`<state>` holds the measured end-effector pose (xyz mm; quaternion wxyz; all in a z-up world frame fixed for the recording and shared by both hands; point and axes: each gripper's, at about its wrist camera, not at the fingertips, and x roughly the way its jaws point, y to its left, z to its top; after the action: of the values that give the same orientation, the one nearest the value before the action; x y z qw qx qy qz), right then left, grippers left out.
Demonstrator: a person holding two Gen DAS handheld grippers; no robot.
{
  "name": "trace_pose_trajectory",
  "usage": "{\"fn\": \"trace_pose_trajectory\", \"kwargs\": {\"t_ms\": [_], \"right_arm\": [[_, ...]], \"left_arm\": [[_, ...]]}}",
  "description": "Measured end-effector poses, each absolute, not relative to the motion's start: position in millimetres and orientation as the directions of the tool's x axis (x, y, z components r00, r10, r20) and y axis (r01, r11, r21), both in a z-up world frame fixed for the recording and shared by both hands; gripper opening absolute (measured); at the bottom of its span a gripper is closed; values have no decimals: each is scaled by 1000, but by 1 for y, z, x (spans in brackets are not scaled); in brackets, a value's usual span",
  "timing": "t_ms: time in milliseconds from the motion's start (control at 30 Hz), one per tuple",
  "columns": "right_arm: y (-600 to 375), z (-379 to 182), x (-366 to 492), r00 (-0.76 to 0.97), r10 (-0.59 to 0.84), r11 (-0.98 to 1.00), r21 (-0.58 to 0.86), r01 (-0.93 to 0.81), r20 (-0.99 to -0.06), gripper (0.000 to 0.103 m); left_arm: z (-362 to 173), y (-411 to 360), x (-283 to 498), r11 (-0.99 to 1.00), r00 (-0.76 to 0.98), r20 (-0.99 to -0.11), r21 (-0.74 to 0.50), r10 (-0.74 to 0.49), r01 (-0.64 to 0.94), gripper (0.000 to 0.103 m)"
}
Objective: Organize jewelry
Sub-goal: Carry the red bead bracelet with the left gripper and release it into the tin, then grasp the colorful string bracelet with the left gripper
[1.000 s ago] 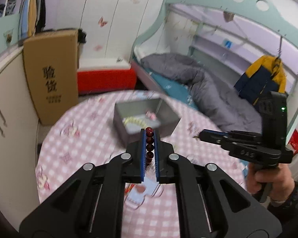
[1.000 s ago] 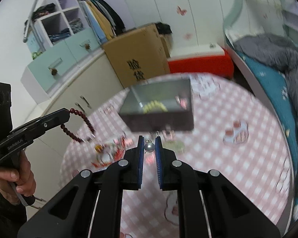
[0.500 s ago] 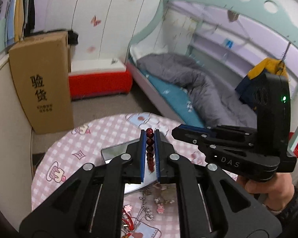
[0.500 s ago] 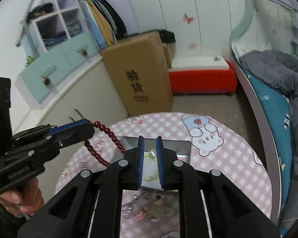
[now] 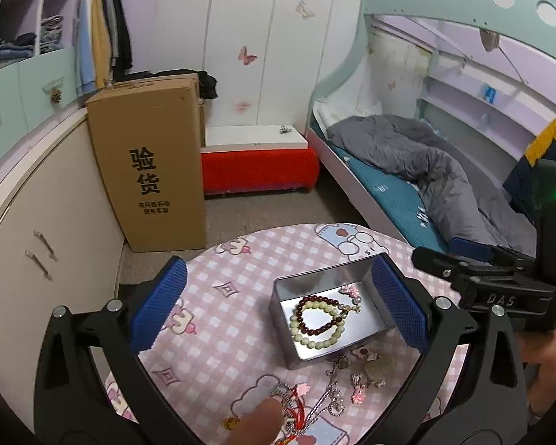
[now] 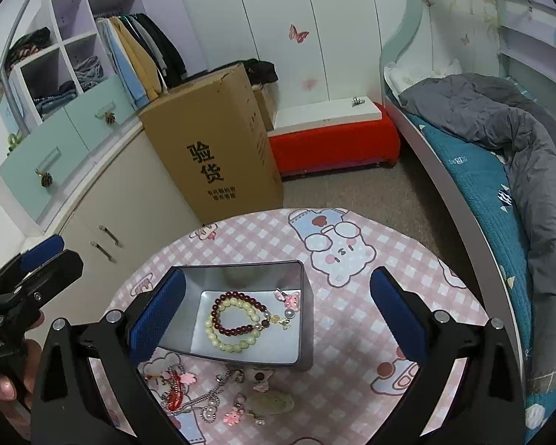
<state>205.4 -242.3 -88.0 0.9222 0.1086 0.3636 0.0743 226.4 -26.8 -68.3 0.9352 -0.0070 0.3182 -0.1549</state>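
Observation:
An open metal tin point(image 5: 278, 319) point(image 6: 304, 333) stands on the round table with the pink checked cloth point(image 6: 352, 333). Inside lie a dark red bead bracelet point(image 5: 317, 298) point(image 6: 233, 294), a pale green bead bracelet point(image 5: 317, 345) point(image 6: 229, 346) and a pink charm with a pearl point(image 6: 289, 302). My left gripper point(image 5: 278, 270) hovers over the tin, its jaws opening wide, nothing held. My right gripper point(image 6: 278, 278) hovers over it too, jaws opening, nothing held. Each shows in the other's view, the right gripper point(image 5: 444, 250) and the left gripper point(image 6: 65, 252).
Loose chains, red cord and small charms point(image 6: 211, 393) point(image 5: 333, 389) lie on the cloth in front of the tin. A person's fingertip point(image 5: 263, 419) rests near them. Beyond the table stand a tall cardboard box point(image 5: 152, 163), a red bench point(image 5: 255, 170), a cabinet and a bed point(image 6: 500, 148).
Both grippers went from shut to wide open. The dark red bracelet left my left gripper and the pearl charm left my right gripper. Both now lie in the tin.

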Motion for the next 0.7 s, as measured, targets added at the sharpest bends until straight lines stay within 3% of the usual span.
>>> {"fn": "trace_pose_trajectory", "kwargs": {"t_ms": [467, 700], "right_arm": [[-245, -61, 146, 804, 181, 972, 229, -58, -567, 96], [-237, -81, 115, 788, 178, 975, 216, -58, -590, 96]], "left_arm": [[-76, 33, 170, 974, 807, -545, -106, -227, 202, 97], [-93, 36, 143, 976, 811, -547, -55, -206, 211, 97]]}}
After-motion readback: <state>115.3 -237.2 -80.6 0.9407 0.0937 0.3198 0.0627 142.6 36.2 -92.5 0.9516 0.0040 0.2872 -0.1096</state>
